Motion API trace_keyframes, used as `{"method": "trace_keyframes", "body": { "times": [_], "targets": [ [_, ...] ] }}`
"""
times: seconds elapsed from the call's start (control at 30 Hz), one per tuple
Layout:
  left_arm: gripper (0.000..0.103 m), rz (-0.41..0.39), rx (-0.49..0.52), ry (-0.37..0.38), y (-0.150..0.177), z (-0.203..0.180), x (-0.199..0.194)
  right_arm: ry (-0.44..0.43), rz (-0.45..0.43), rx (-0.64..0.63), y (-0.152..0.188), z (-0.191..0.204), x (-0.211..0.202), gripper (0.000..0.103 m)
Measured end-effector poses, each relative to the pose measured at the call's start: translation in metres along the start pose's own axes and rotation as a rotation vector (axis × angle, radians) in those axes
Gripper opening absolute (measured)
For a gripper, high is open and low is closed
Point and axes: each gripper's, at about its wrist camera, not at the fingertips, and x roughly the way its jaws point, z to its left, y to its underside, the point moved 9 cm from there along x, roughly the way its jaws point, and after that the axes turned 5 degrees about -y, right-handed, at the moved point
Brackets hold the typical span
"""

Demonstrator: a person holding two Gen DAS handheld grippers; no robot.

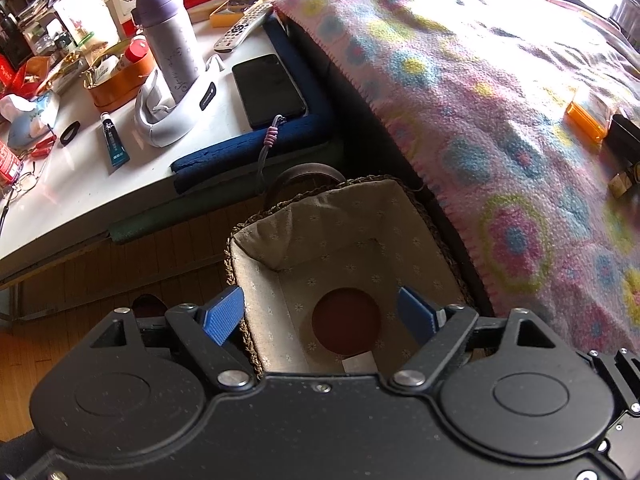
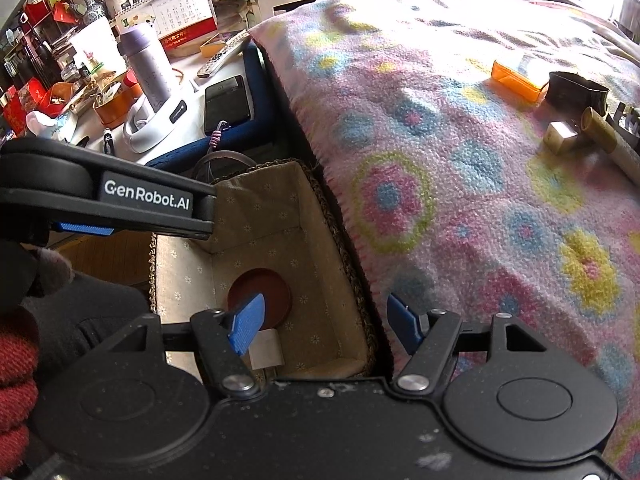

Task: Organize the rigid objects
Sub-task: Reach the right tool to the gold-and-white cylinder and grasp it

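Observation:
A woven basket (image 1: 280, 236) with a pale fabric lining stands on the floor beside the bed. On its bottom lie a dark red round disc (image 1: 346, 320) and a small white box (image 1: 358, 362). My left gripper (image 1: 320, 314) hangs open over the basket, with nothing between its blue pads. My right gripper (image 2: 325, 328) is open too, straddling the basket's right rim (image 2: 352, 276), one finger over the disc (image 2: 260, 292) and the other over the blanket's edge. On the blanket lie an orange box (image 2: 516, 78), a black ring (image 2: 576, 90), a gold cube (image 2: 560, 136) and a gold tube (image 2: 608, 140).
The flowered blanket (image 2: 440, 160) covers the bed on the right. A cluttered white table (image 1: 80, 200) on the left holds a purple flask (image 1: 168, 40), a phone (image 1: 268, 88), a remote (image 1: 240, 28) and an orange tin (image 1: 120, 76). A gloved hand (image 2: 52, 268) holds the left gripper.

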Motion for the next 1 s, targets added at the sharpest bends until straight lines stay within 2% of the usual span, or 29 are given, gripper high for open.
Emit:
{"method": "trace_keyframes", "body": {
  "times": [0.2, 0.33, 0.47, 0.73, 0.87, 1.0],
  "targets": [
    [0.081, -0.014, 0.015, 0.01, -0.001, -0.003, -0.002, 0.012, -0.021, 0.015, -0.006, -0.01, -0.008, 0.068],
    [0.082, -0.034, 0.039, 0.014, -0.001, -0.009, -0.006, 0.053, -0.069, 0.045, -0.019, -0.036, -0.02, 0.07],
    [0.082, -0.066, 0.076, 0.018, -0.003, -0.017, -0.01, 0.112, -0.118, 0.084, -0.036, -0.074, -0.033, 0.071],
    [0.082, -0.123, 0.16, 0.042, -0.003, -0.04, -0.02, 0.315, -0.21, 0.152, -0.066, -0.175, -0.058, 0.071],
    [0.083, -0.15, 0.205, 0.063, -0.002, -0.055, -0.026, 0.319, -0.227, 0.258, -0.071, -0.218, -0.064, 0.071],
    [0.083, -0.16, 0.246, 0.092, 0.002, -0.069, -0.03, 0.264, -0.239, 0.388, -0.071, -0.248, -0.064, 0.072]
  ]
}}
